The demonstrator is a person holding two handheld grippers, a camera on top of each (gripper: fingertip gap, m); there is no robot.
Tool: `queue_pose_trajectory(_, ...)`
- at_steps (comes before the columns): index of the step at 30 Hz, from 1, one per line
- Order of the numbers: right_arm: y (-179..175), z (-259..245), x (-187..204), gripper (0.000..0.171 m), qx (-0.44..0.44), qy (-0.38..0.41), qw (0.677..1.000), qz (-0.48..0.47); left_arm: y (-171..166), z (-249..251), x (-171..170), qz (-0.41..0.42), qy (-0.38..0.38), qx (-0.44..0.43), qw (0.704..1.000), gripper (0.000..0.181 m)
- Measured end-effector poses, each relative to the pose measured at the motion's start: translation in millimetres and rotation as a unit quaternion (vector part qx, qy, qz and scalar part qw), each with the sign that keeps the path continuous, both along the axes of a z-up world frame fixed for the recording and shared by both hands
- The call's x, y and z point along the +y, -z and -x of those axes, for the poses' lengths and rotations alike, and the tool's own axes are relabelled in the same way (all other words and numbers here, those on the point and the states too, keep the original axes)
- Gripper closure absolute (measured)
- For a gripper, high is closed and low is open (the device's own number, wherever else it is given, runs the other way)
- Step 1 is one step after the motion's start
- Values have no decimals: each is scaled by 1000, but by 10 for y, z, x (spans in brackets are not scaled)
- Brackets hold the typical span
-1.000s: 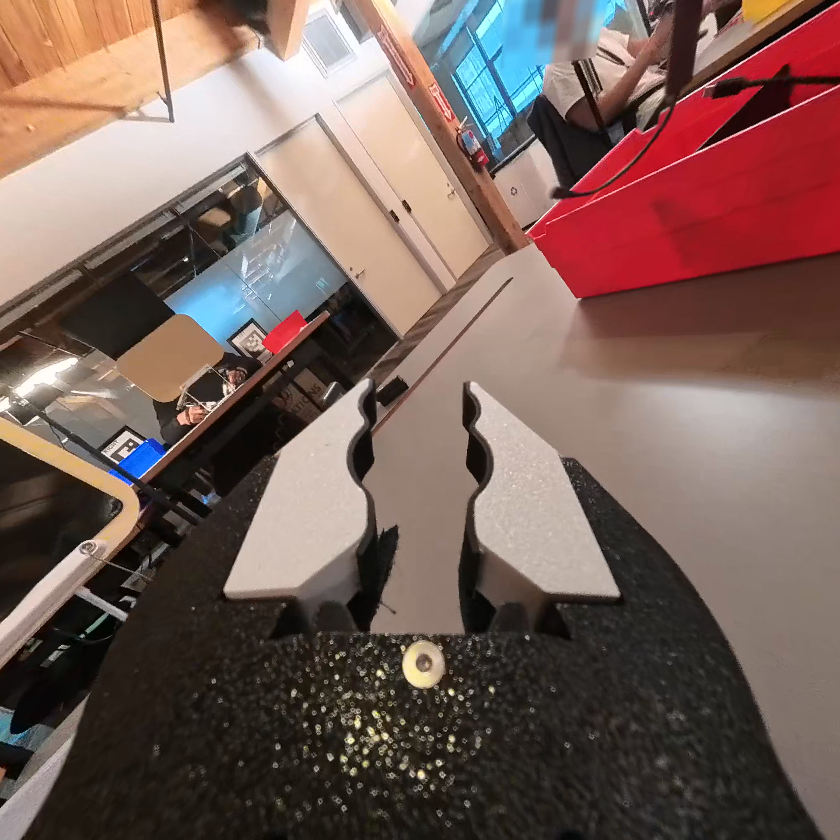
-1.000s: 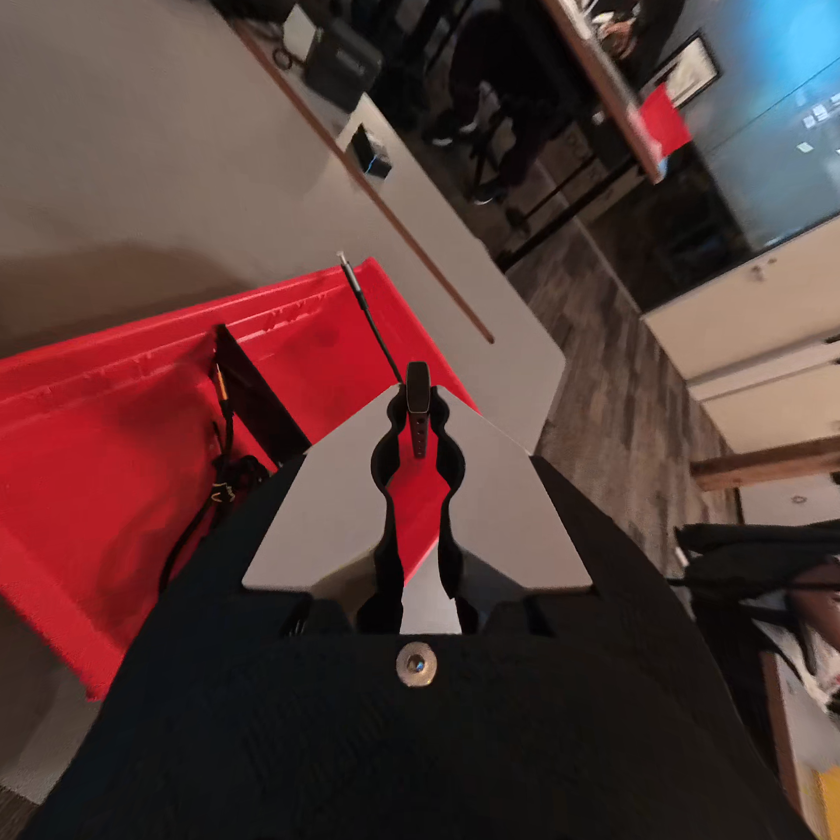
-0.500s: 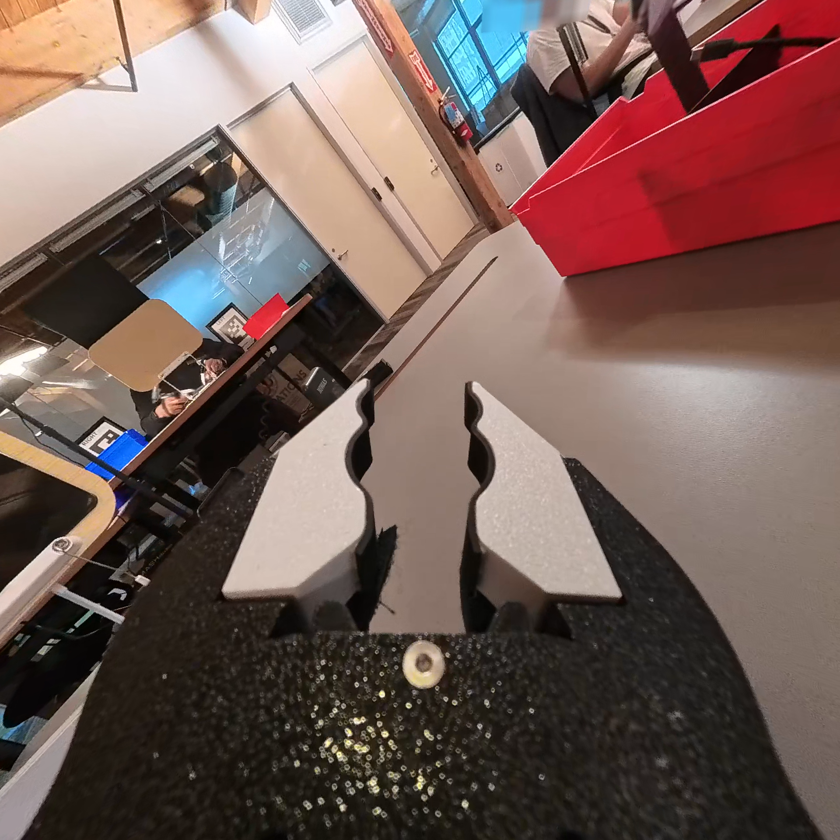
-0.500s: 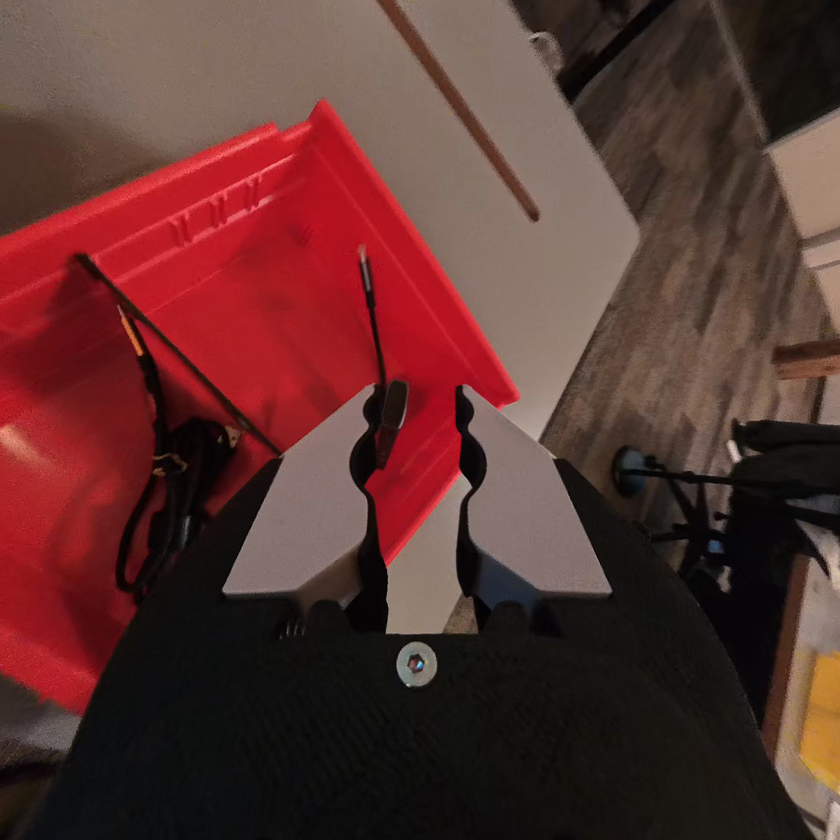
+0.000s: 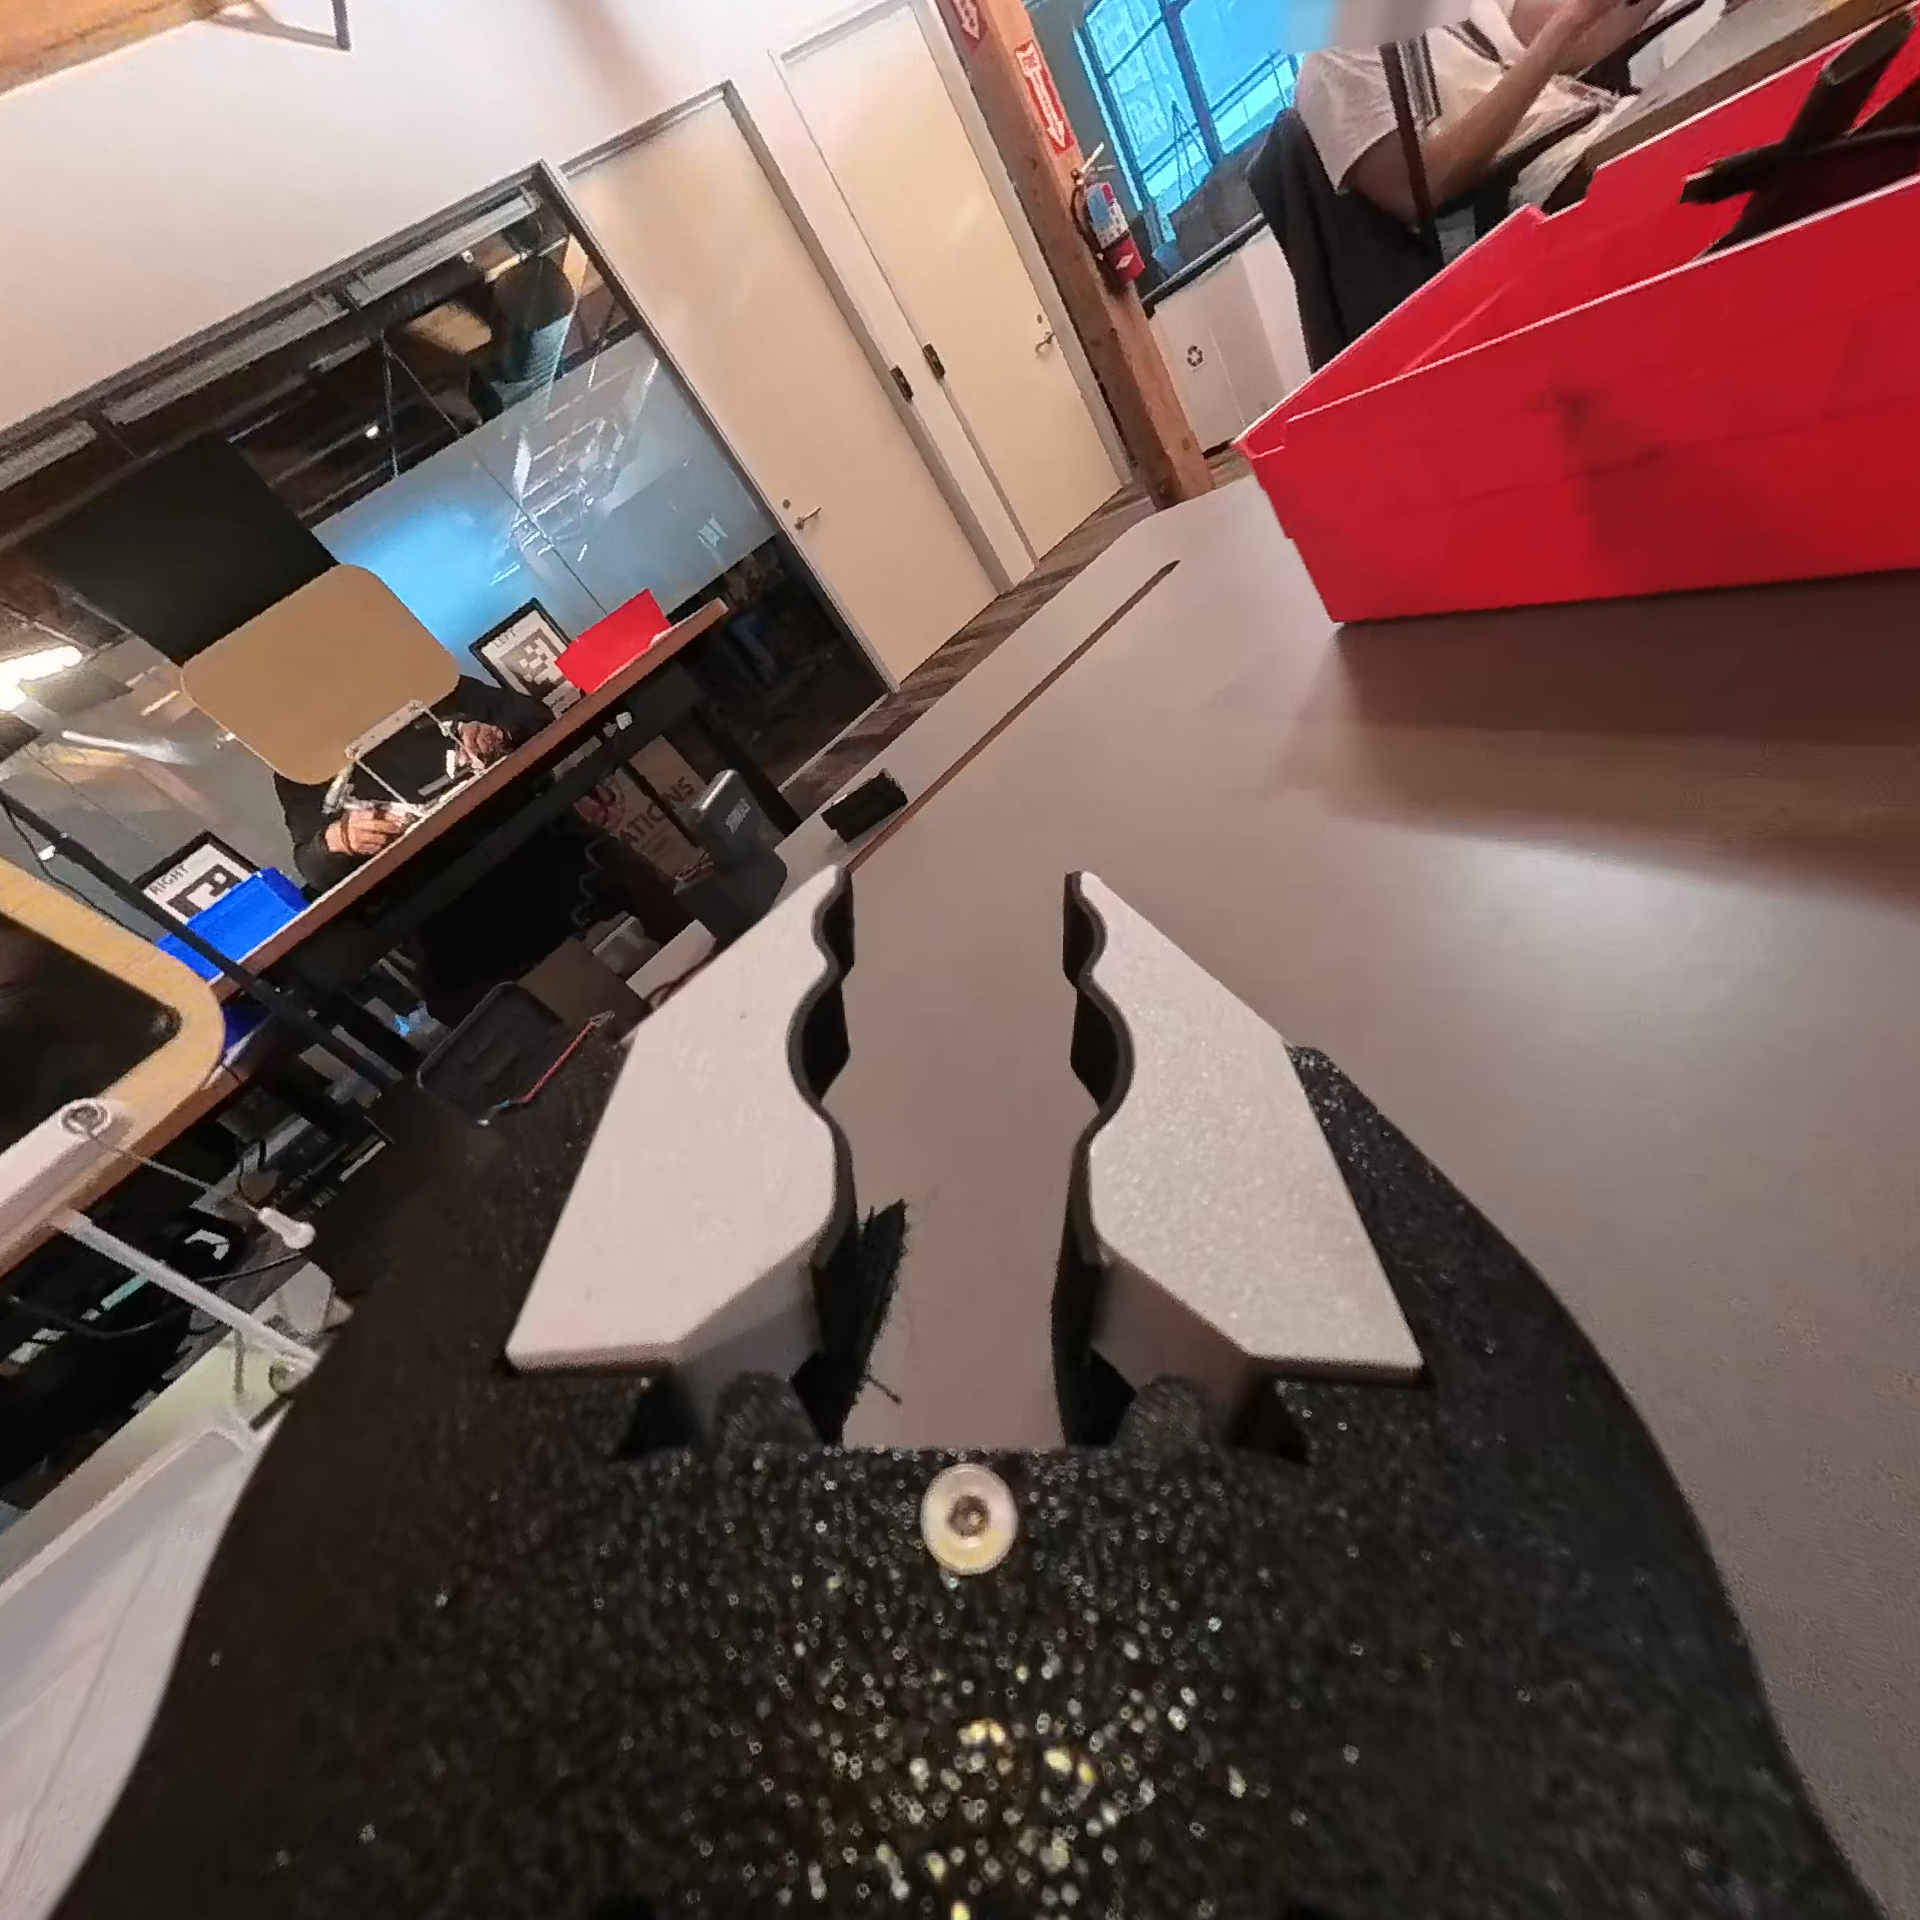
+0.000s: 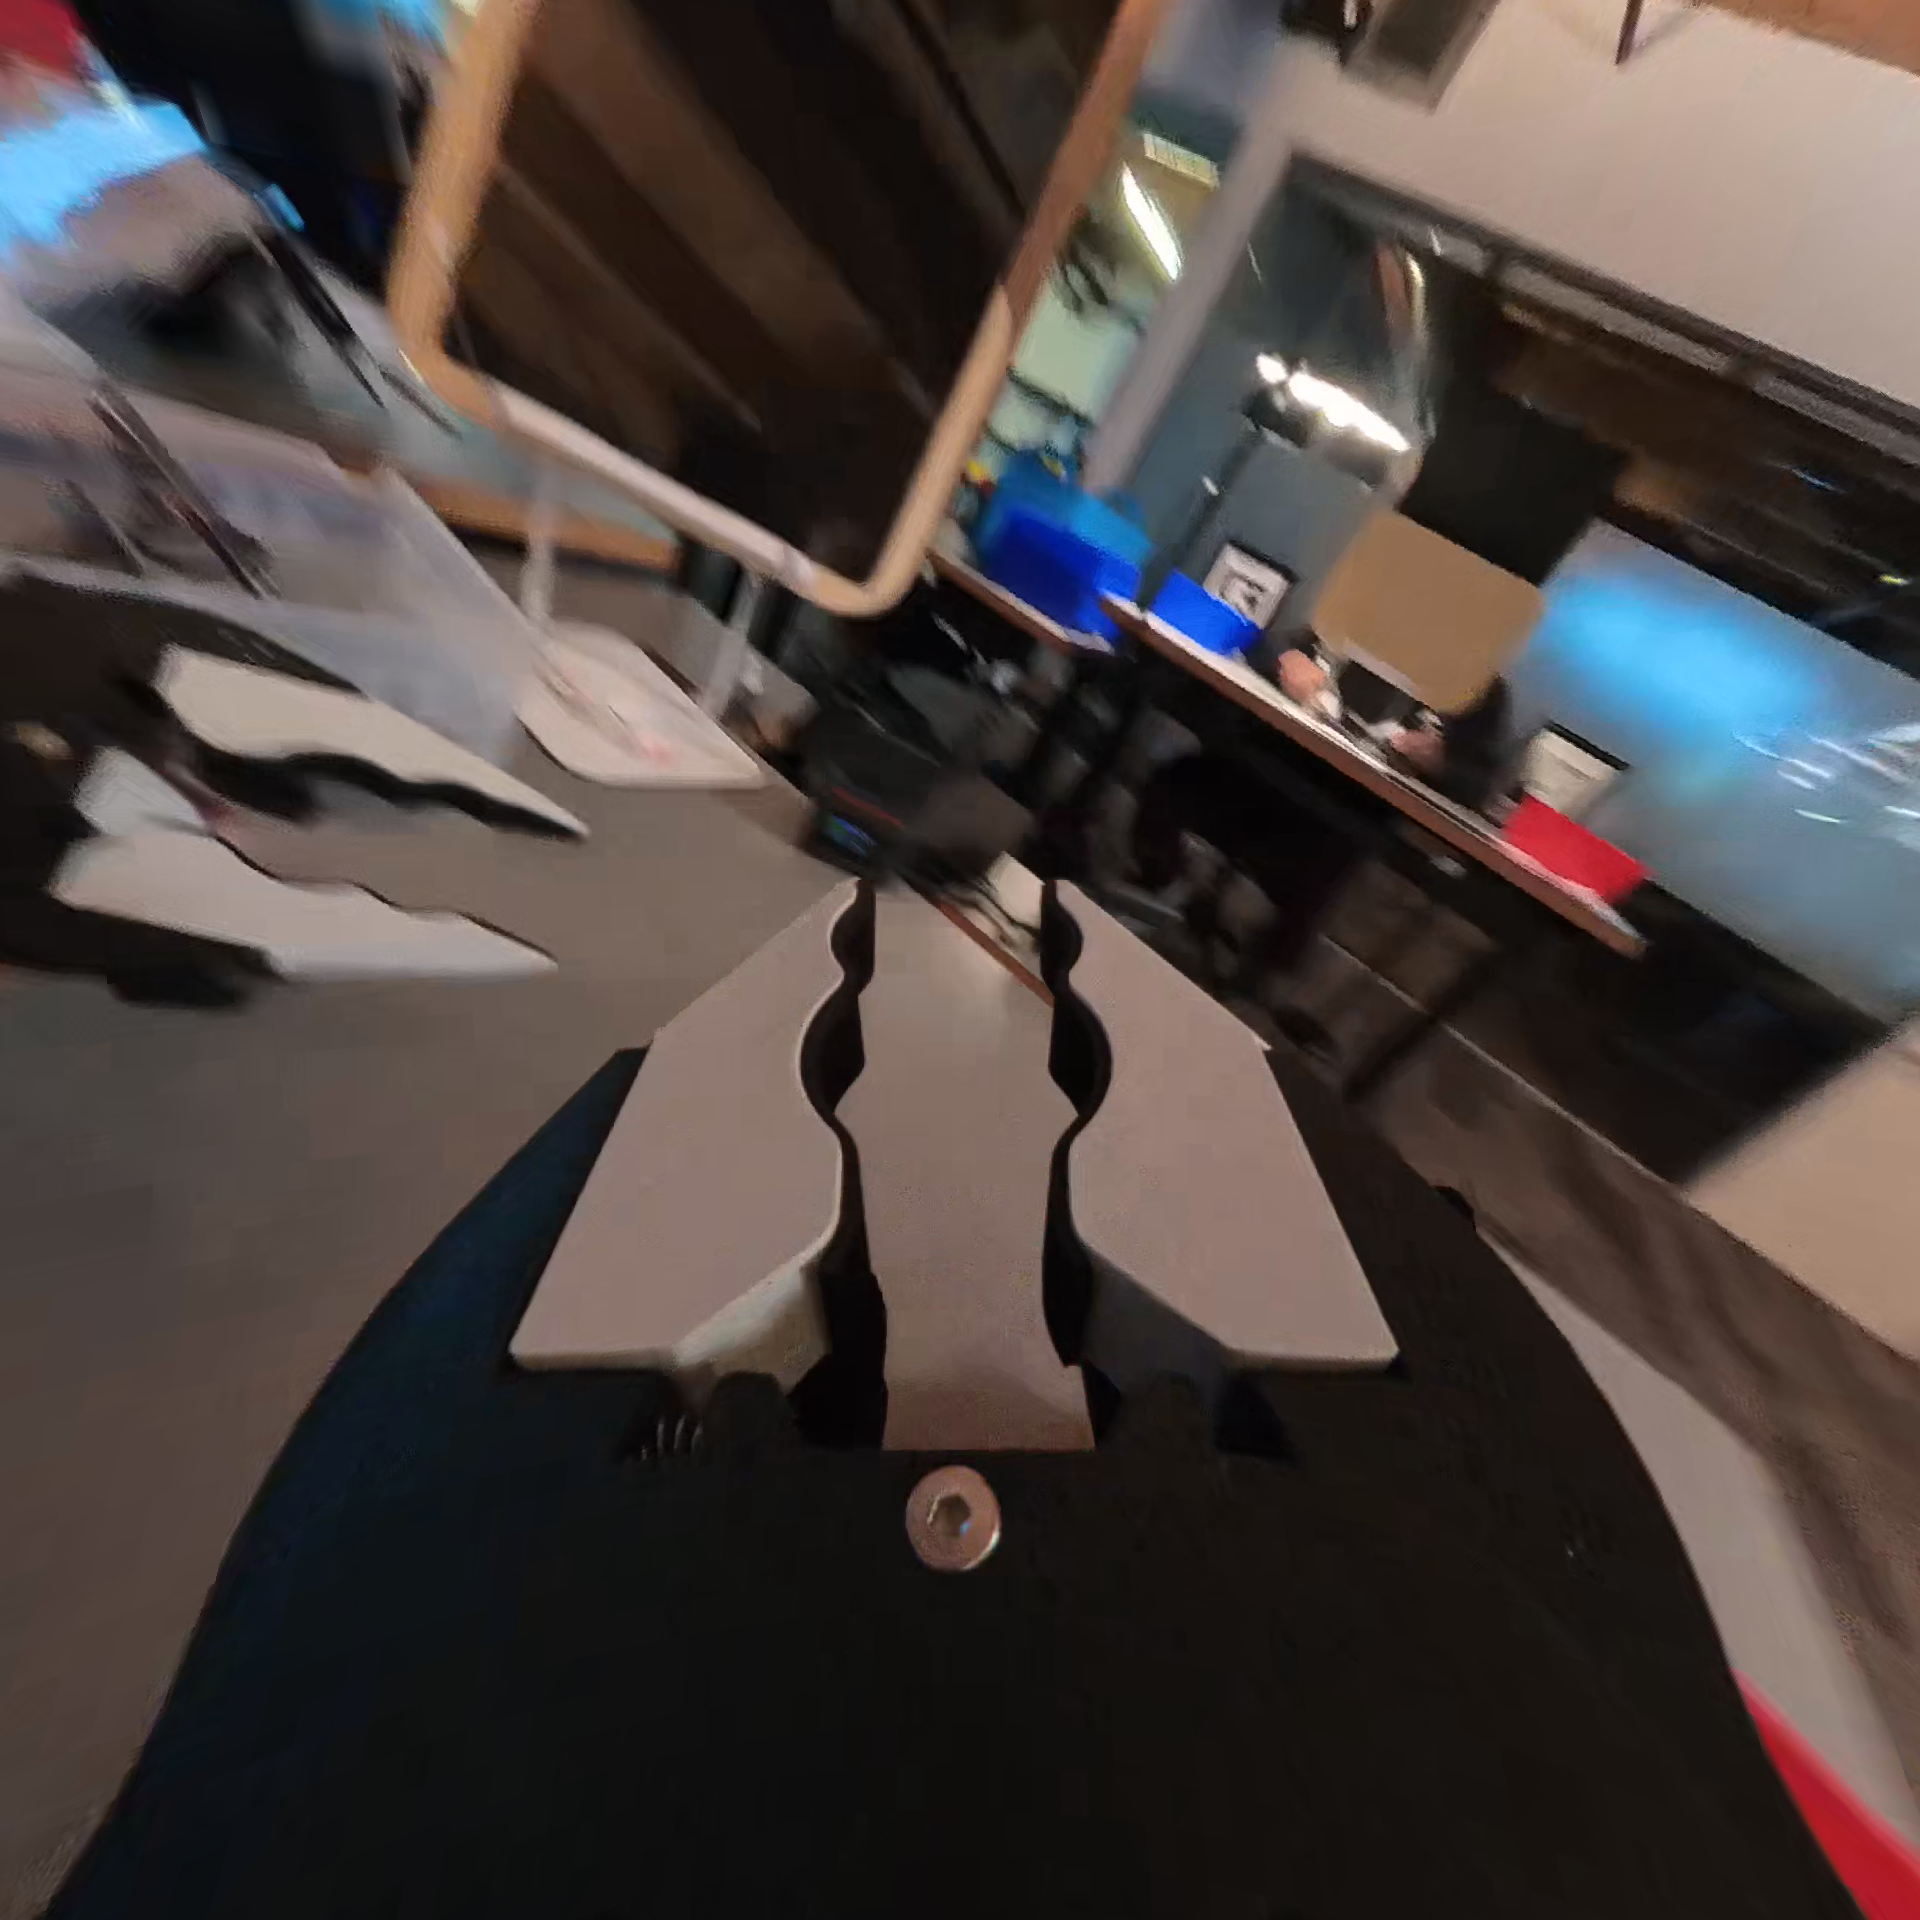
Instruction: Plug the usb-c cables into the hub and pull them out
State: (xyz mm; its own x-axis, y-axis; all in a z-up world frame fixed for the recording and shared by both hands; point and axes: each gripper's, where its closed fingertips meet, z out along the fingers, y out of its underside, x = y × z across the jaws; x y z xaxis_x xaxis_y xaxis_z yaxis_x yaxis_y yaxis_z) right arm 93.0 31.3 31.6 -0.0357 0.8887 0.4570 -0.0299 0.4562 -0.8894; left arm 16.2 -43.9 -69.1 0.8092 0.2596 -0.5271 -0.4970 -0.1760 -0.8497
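Left wrist view: red bin [image 5: 1621,457] sits on the grey table [image 5: 1455,935], ahead and to the right of the left gripper [image 5: 961,894], well apart from it. A black cable end [image 5: 1766,171] pokes over the bin's far wall, running roughly left to right across the view; the rest of the cables is hidden by the bin walls. No hub visible in either view, so its place can't be told.

Left gripper is released, jaws spread with bare tabletop between them, nothing held. It sits low over the table, pointing along the surface toward the table's far edge, not at the bin.

Right wrist view is heavily motion-blurred. Right gripper [image 6: 956,894] is also released and empty, tabletop showing through the gap. It points across the table toward the room; only a sliver of red [image 6: 1808,1766] shows at the lower right corner, likely the bin, so the bin lies beside or behind it. The left gripper shows at the left edge of this view, fingers apart.

Judgement: neither gripper is lined up on a cable. The right looks nearer the bin, but both need to turn toward it. A pick would want the jaws set across the cable's long axis at the connector end.

Background: a small black box [image 5: 862,805] near the table seam, desks with blue bins [image 6: 1060,540], seated people, glass wall, doors.
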Motion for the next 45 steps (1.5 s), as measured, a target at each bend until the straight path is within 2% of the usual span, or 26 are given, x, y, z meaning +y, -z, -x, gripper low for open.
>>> queue_pose_trajectory(2,151,207,-134,133,52,-14,998,42,16,38,-10,-4,-4,-14,1000,143)
queue_pose_trajectory(4,341,354,-67,133,92,9,994,62,38,72,-20,-6,-7,-27,1000,144)
queue_pose_trajectory(7,605,442,90,136,125,51,990,37,91,112,-20,-2,-10,-42,999,144)
queue_pose_trajectory(10,761,418,123,143,128,67,989,-18,163,83,7,14,1,-58,998,155)
queue_pose_trajectory(14,891,460,68,149,117,58,991,-37,188,36,45,25,12,-46,999,157)
queue_pose_trajectory(17,877,438,69,150,120,53,991,-35,-69,53,-52,16,-1,-46,999,153)
queue_pose_trajectory(19,853,426,80,151,123,49,991,-22,-423,79,-270,8,-8,-57,998,153)
queue_pose_trajectory(21,856,429,80,151,121,48,991,-22,-791,291,-641,12,-37,-25,999,154)
queue_pose_trajectory(23,881,452,28,152,111,37,993,-27,-1022,763,-1119,64,-117,52,990,151)
queue_pose_trajectory(24,891,463,-2,152,107,31,993,-30,-1046,1057,-1379,118,-164,93,975,148)
queue_pose_trajectory(26,892,472,-52,153,105,22,994,-36,-927,1613,-1908,254,-237,157,925,142)
queue_pose_trajectory(29,893,472,-80,154,103,16,994,-37,-561,2095,-2518,417,-240,205,852,141)
queue_pose_trajectory(31,920,489,-64,155,94,17,995,-34,-368,2254,-2775,474,-232,201,825,140)
queue_pose_trajectory(37,976,519,-32,155,78,21,996,-29,153,2340,-3033,539,-170,119,816,137)
queue_pose_trajectory(39,971,513,-23,155,77,23,996,-31,200,2308,-3035,531,-150,96,829,141)
queue_pose_trajectory(41,956,503,-11,155,79,25,996,-30,201,2328,-3087,534,-151,85,828,140)
queue_pose_trajectory(45,947,501,-5,155,78,25,996,-27,235,2360,-3177,566,-147,86,807,138)
